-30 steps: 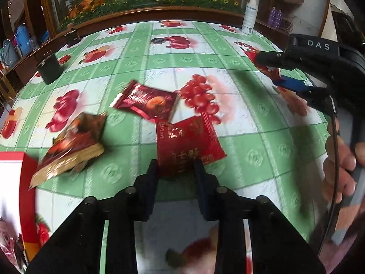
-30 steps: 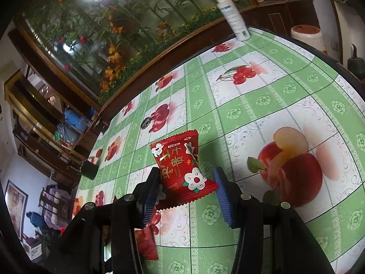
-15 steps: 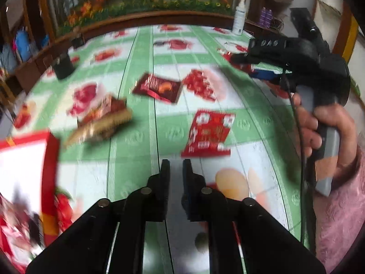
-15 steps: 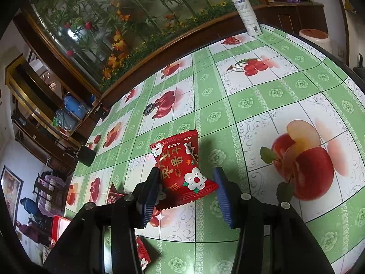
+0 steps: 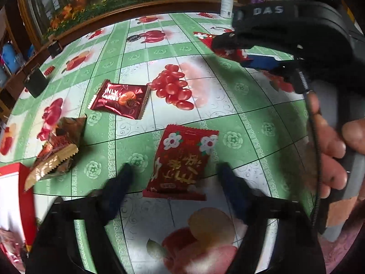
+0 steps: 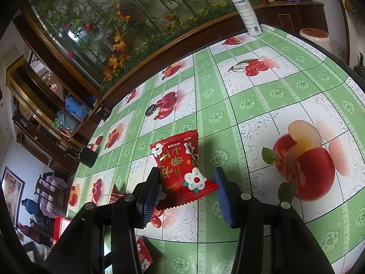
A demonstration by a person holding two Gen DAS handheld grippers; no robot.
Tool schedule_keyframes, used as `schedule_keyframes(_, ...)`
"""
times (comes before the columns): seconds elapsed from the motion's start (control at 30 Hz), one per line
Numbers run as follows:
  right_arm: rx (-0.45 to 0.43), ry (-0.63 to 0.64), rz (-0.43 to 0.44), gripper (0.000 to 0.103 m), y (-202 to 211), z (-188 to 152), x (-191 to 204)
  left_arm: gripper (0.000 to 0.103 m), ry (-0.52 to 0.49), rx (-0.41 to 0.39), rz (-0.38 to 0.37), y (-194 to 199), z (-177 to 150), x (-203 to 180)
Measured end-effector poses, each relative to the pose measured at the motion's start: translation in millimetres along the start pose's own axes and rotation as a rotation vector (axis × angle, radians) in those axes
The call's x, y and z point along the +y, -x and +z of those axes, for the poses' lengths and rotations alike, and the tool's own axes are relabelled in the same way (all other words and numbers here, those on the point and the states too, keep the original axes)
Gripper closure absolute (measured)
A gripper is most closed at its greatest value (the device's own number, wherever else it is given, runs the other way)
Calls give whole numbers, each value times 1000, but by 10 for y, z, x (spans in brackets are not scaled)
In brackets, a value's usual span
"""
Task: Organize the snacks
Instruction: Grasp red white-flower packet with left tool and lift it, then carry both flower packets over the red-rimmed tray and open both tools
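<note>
In the left wrist view, the left gripper (image 5: 174, 174) is opening its jaws around a red flower-printed snack packet (image 5: 182, 162) lying flat on the tablecloth (image 5: 239, 105); the pads do not touch it, so a closing could only crumple its edge. In the right wrist view, the right gripper (image 6: 186, 190) pinches a second red snack packet (image 6: 182, 169) above the table, seemingly by one side, and it may slip.

A flowered packet (image 5: 184, 159) lies on the tablecloth (image 5: 239, 118) between my left jaws; another packet (image 5: 121, 101) lies farther left, the box (image 5: 13, 205) at near left.
</note>
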State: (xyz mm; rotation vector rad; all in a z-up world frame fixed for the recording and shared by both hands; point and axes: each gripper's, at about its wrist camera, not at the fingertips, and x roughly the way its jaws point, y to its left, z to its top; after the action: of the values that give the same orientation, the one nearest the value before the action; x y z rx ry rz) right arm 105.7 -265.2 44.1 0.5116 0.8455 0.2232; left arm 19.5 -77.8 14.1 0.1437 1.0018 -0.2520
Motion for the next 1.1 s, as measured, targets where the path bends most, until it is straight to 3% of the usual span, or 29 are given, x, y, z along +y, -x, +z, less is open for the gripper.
schedule_keyframes(0.03, -1, 1, 1, 54, 1, -1, 8, 60, 2, -12, -6, 17, 4, 31)
schedule_keyframes(0.07, -1, 2, 3, 54, 0, -1, 13, 65, -10, -17, 0, 26, 13, 43)
schedule_keyframes(0.2, -2, 5, 1, 54, -3, -5, 22, 72, -30, -23, 13, 51, 10, 69)
schedule_keyframes(0.4, -12, 10, 26, 54, 25, -10, 53, 75, -17, -61, -20, 272, -207, 134)
schedule_keyframes(0.7, 11, 0, 190, 54, 40, -55, 135, 75, 81, -140, -43, 955, -814, 488)
schedule_keyframes(1.1, 45, 230, 222, 54, 36, -533, 763, 74, 191, -304, 133, 1842, -1398, 1107)
